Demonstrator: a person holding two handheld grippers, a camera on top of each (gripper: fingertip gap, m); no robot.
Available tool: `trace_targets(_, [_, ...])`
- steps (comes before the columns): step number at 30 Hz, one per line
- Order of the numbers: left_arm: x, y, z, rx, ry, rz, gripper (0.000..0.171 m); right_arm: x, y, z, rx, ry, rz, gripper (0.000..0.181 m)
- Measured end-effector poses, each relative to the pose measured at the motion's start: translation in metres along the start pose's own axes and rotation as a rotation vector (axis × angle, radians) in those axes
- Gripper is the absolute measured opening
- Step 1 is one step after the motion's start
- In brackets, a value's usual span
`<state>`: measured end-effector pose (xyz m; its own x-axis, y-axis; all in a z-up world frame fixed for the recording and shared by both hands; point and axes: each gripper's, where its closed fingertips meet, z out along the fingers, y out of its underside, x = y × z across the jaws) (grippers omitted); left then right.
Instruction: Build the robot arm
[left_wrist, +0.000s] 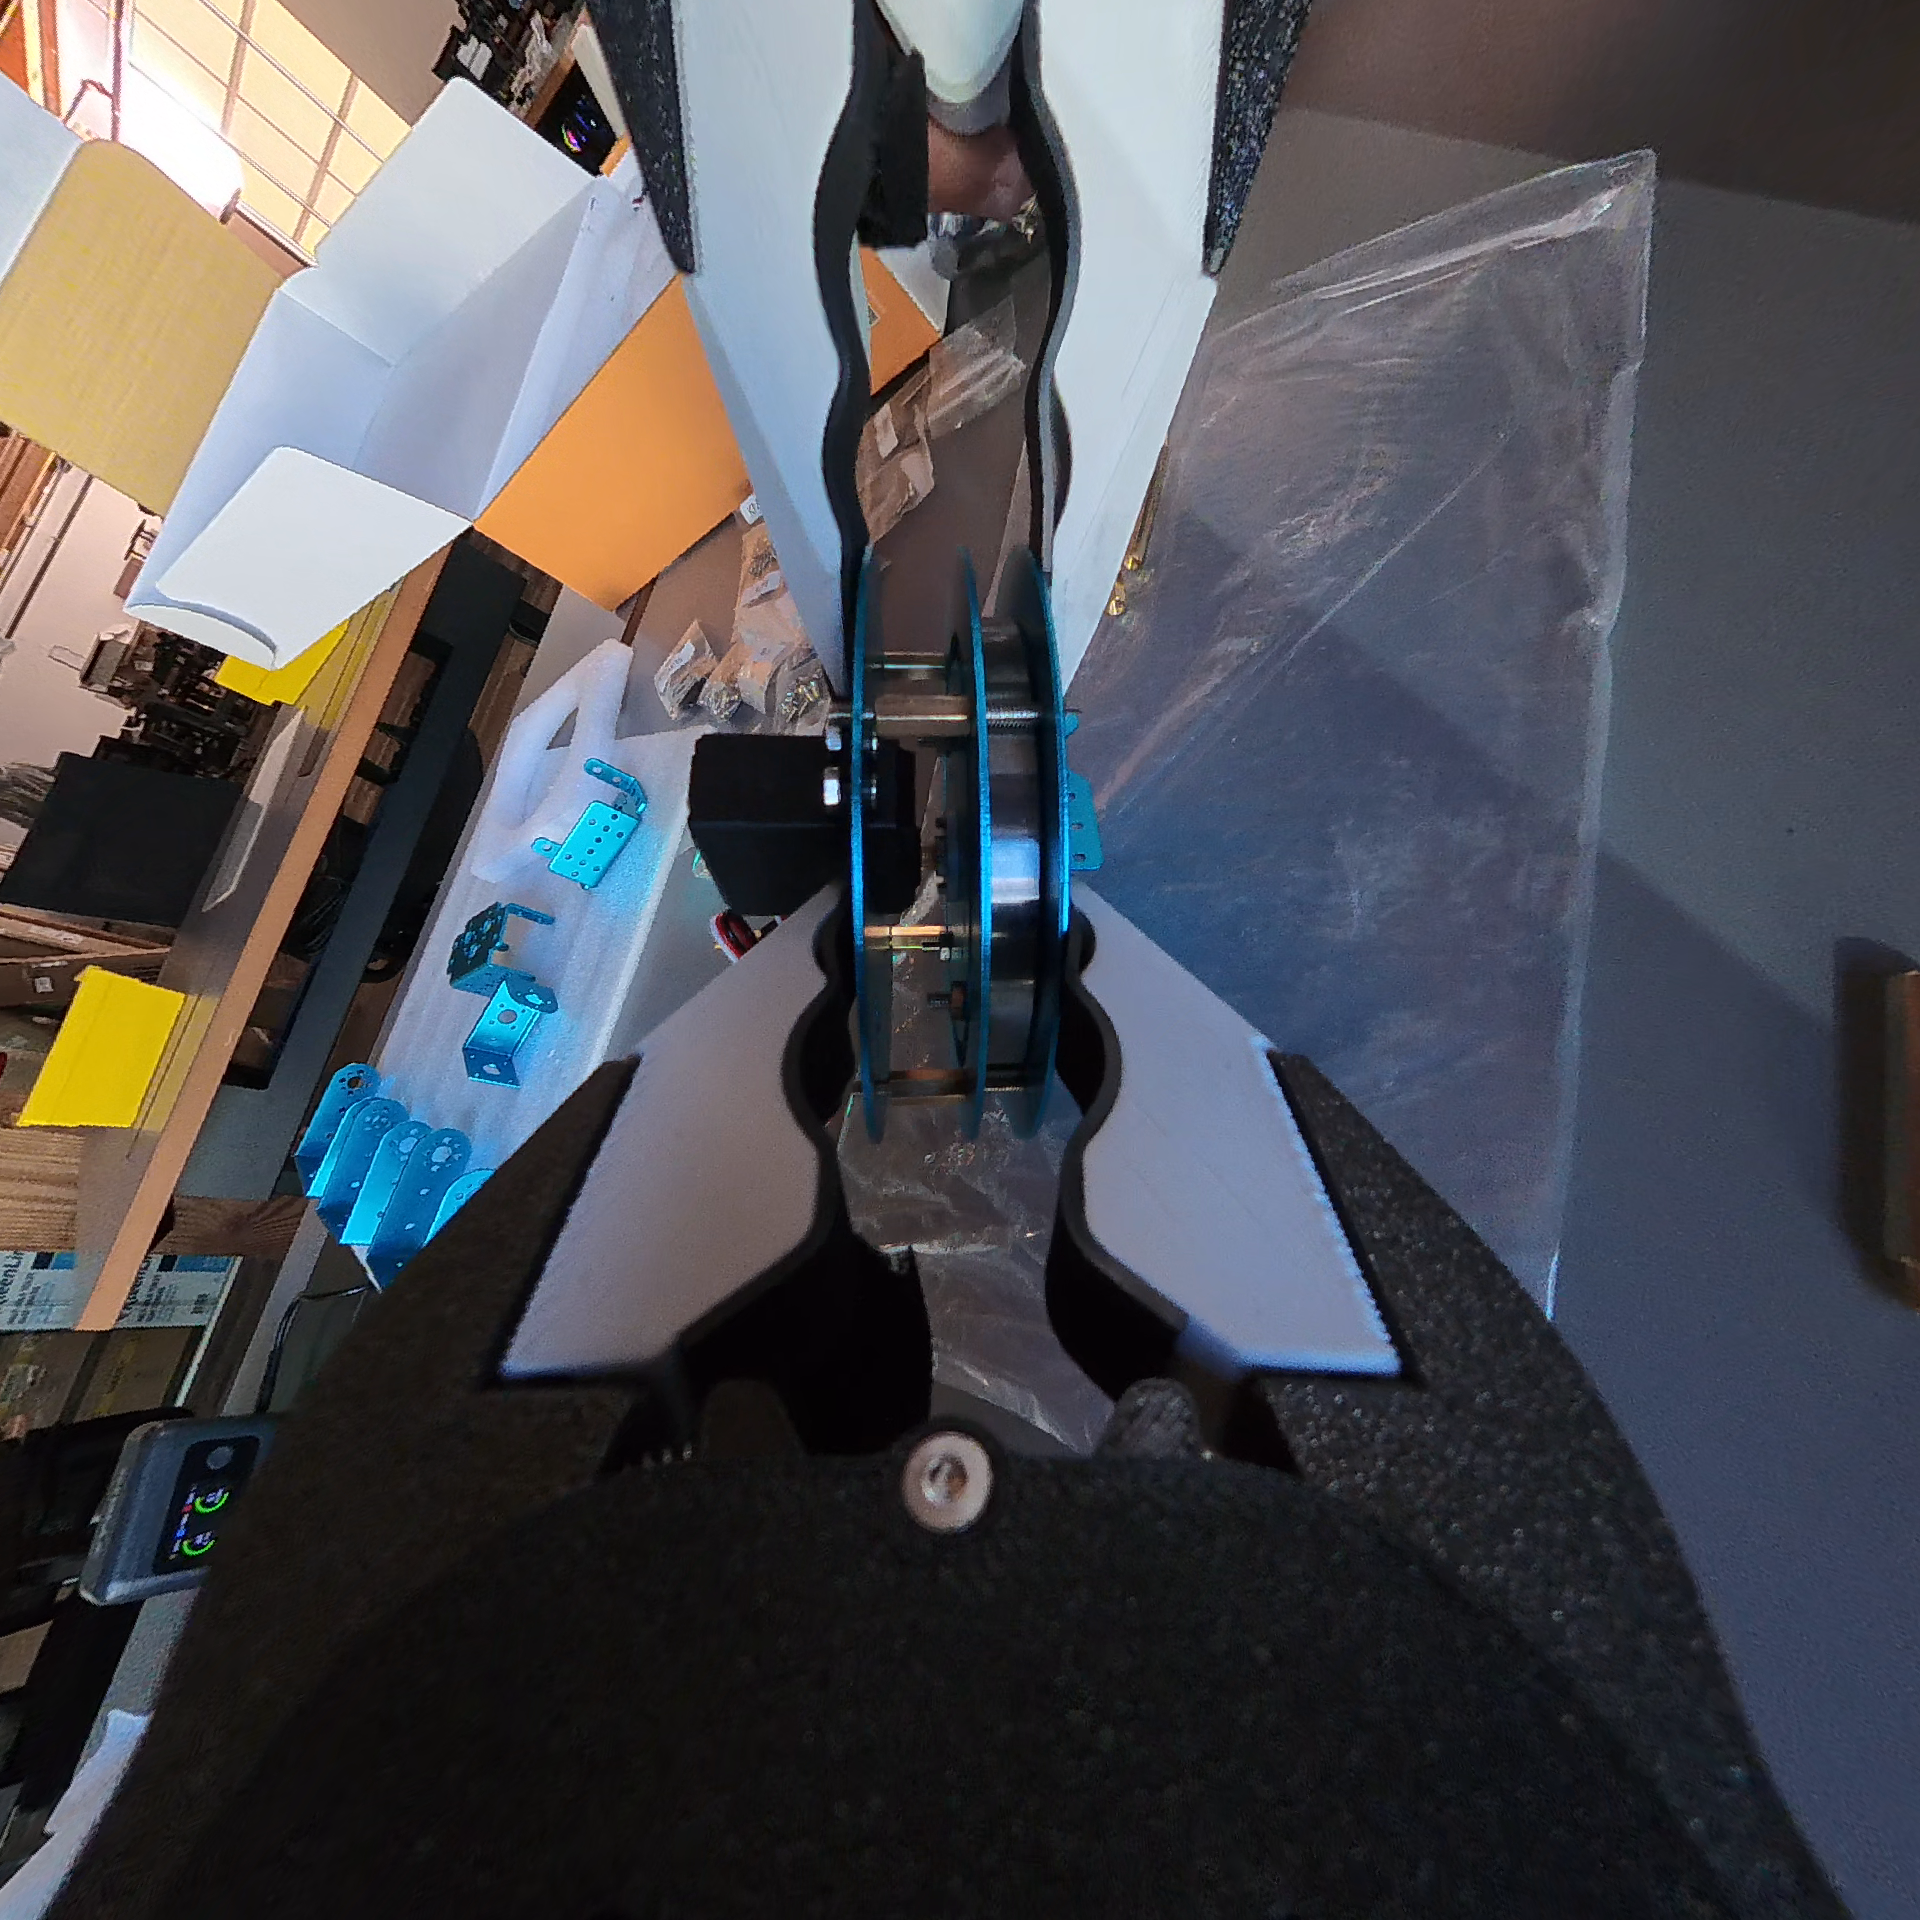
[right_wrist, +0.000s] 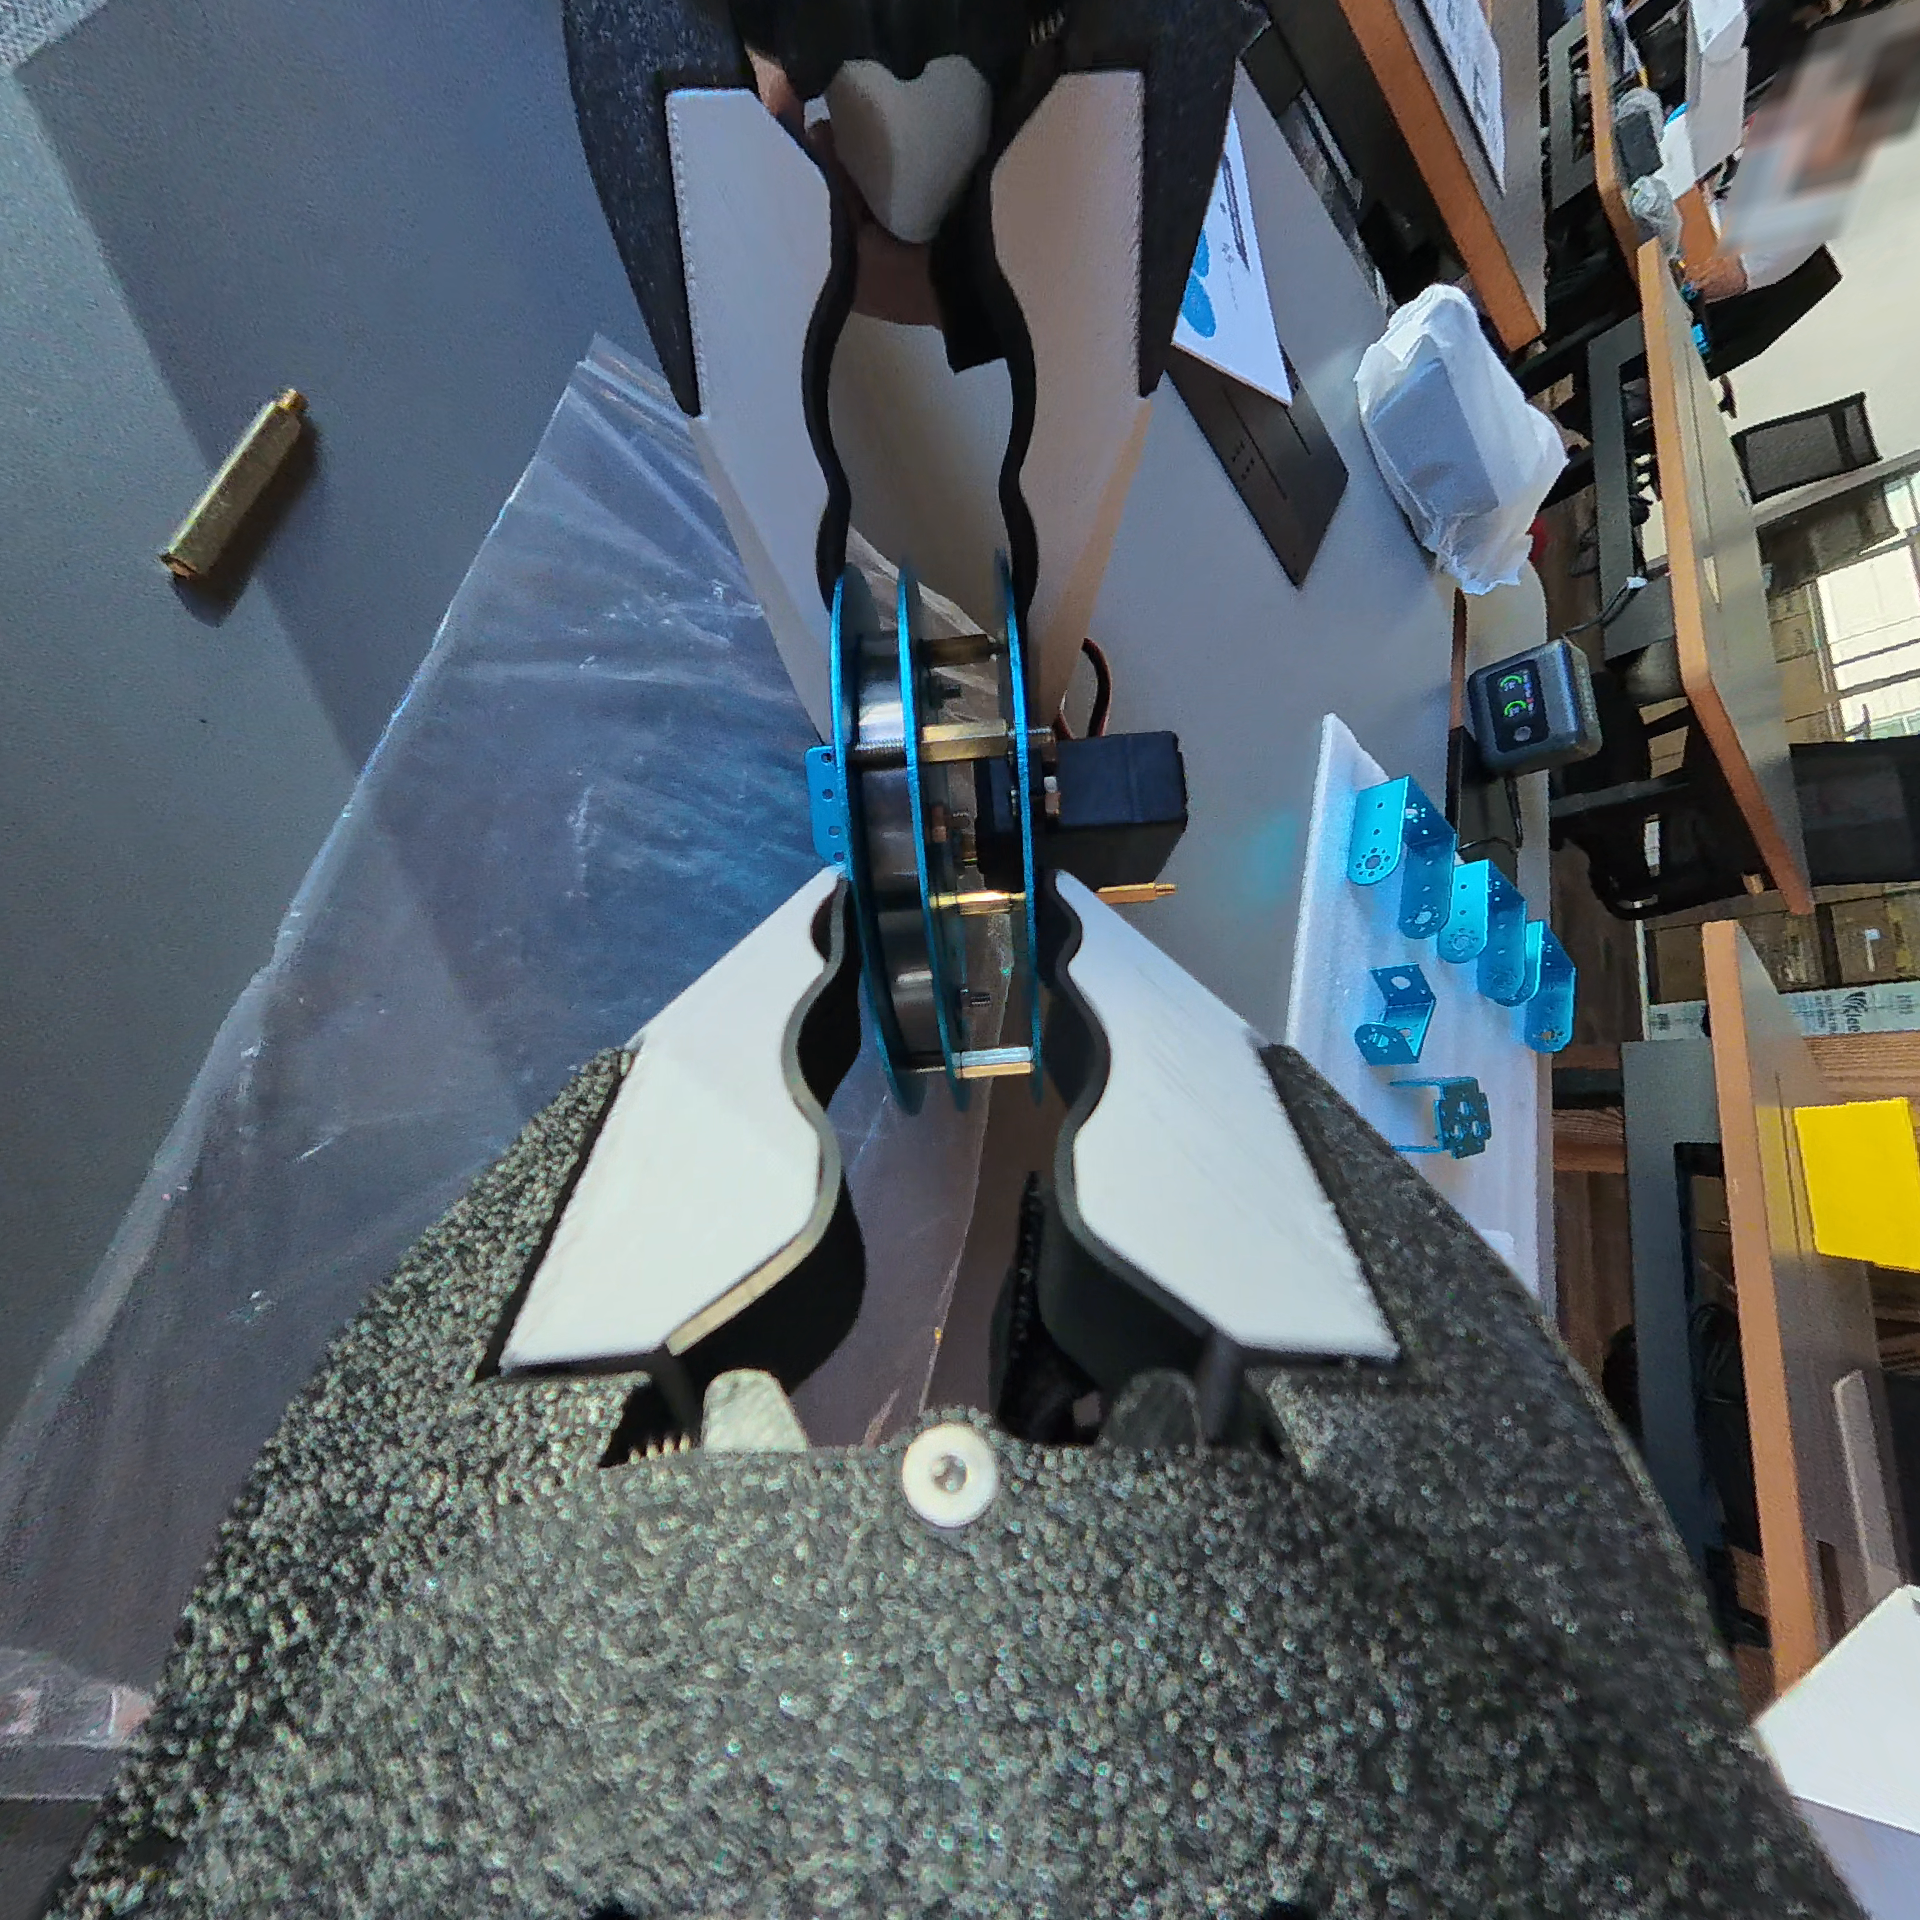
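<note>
1. The left gripper (left_wrist: 951, 914) and right gripper (right_wrist: 945, 883) are each clamped across the same blue disc assembly (left_wrist: 956, 842), from opposite ends.
2. It lies dead ahead of both, three discs edge-on, its axle crosswise (black servo (left_wrist: 774, 831) outboard).
3. Beneath: one clear plastic bag (left_wrist: 1403, 727); apart, one brass standoff (right_wrist: 234, 488), roughly nine blue brackets (right_wrist: 1455, 894).

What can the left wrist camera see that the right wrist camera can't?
Only the left wrist view shows the open white cardboard box and small bags of screws. Only the right wrist view shows the brass standoff on the gray table and a wrapped white bundle. Both show the blue disc assembly gripped by both hand-held grippers, the clear plastic bag and the blue brackets.
</note>
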<state>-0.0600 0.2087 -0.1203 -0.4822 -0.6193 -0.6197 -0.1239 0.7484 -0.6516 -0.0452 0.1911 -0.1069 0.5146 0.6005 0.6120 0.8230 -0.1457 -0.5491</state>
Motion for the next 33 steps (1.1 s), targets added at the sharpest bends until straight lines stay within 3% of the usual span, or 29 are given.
trace_targets(7, [0.003,-0.001,-0.001,-0.013,-0.005,0.005,0.034,-0.002,-0.003,-0.001,-0.015,-0.002,0.032,0.036])
trace_targets(10, [0.005,-0.003,0.000,-0.008,0.000,0.000,0.035,-0.004,-0.016,-0.001,0.053,0.041,-0.002,0.036])
trace_targets(19, [0.000,-0.010,-0.005,0.001,-0.167,0.072,0.042,-0.002,-0.020,-0.002,0.027,0.017,0.028,0.035])
trace_targets(23, [0.006,-0.011,-0.006,0.045,-0.121,0.055,0.037,-0.007,-0.025,-0.001,0.027,0.011,-0.008,0.032])
trace_targets(33, [0.009,-0.010,-0.004,0.023,-0.100,0.059,0.033,-0.010,-0.026,-0.001,0.033,0.007,-0.035,0.031])
